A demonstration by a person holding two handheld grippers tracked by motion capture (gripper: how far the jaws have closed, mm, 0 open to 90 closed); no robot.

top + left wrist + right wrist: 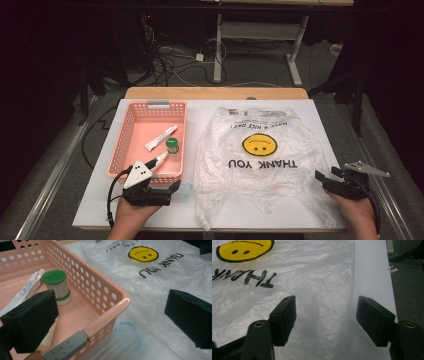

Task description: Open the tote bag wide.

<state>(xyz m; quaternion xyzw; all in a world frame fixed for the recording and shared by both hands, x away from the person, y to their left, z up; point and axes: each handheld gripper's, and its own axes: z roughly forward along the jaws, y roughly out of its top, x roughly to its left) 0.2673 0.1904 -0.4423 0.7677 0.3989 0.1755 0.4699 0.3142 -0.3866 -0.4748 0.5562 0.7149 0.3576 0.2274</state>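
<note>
black jaws of the right gripper point(325, 320) stood apart over the plastic bag's point(260, 165) right edge on the table point(150, 212), gripping nothing; best to pinch one layer only. left gripper point(110, 322) gaped wide by the basket point(107, 300).

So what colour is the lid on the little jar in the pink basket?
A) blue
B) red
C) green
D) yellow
C: the little jar stands upright in the pink basket beside a white tube, and its lid is plainly green.
</note>
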